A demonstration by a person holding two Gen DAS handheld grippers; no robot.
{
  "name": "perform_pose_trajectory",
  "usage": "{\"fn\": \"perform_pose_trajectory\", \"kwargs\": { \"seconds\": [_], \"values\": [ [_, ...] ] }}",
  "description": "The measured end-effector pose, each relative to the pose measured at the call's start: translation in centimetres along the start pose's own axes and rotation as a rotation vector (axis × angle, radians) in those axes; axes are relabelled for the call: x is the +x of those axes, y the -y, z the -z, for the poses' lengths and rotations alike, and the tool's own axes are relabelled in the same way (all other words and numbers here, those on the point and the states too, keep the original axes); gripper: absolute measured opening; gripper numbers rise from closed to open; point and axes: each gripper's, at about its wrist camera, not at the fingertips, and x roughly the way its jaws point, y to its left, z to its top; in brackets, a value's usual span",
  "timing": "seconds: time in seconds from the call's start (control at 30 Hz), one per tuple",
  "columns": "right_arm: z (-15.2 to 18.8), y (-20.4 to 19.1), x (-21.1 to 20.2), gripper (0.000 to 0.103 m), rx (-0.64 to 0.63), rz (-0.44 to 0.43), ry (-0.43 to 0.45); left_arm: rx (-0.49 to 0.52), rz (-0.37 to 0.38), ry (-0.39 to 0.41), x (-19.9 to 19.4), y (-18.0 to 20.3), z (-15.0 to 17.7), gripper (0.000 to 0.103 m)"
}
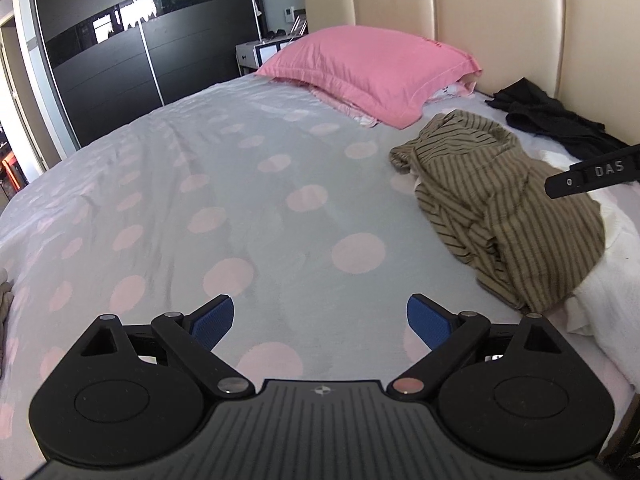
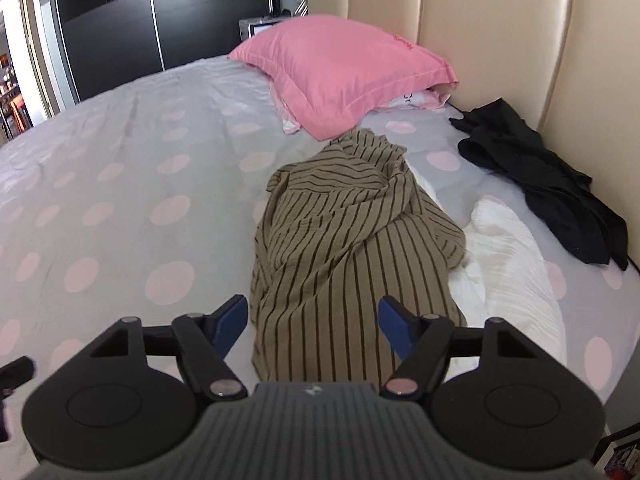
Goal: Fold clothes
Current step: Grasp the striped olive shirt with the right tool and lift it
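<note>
A crumpled olive-brown shirt with dark stripes [image 1: 500,200] [image 2: 340,240] lies on the right half of the bed, partly on top of a white garment [image 2: 508,248]. A black garment [image 2: 540,172] lies bunched against the headboard. My right gripper [image 2: 312,312] hovers over the near end of the striped shirt. Its blue pads stand apart on either side of the cloth and do not press on it. My left gripper [image 1: 320,312] is open above bare sheet, to the left of the shirt. A black part of the right gripper shows at the right edge of the left wrist view.
The bed has a grey sheet with pink dots [image 1: 200,200]. A pink pillow [image 1: 372,68] rests against the cream padded headboard [image 1: 500,20]. A dark sliding wardrobe [image 1: 140,40] and a small nightstand [image 1: 260,50] stand beyond the bed's far side.
</note>
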Motion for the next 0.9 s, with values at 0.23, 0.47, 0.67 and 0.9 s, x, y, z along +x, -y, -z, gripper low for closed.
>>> {"fn": "perform_pose_trajectory", "kwargs": {
  "seconds": [0.23, 0.47, 0.67, 0.9],
  "values": [
    [-0.8, 0.8, 6.2, 0.022, 0.010, 0.057, -0.077, -0.028, -0.022, -0.053, 2.4, -2.2, 0.8, 0.090],
    [-1.4, 0.3, 4.5, 0.000, 0.017, 0.007, -0.059, -0.069, -0.033, -0.083, 2.4, -4.3, 1.8, 0.080],
    [-0.9, -5.2, -0.8, 0.000, -0.035, -0.173, -0.047, -0.079, -0.055, -0.058, -0.5, -5.6, 2.7, 0.080],
    [3.2, -14.1, -7.9, 0.000, -0.133, -0.386, -0.067, -0.133, -0.083, -0.053, -5.2, -9.3, 4.4, 0.080]
  ]
}}
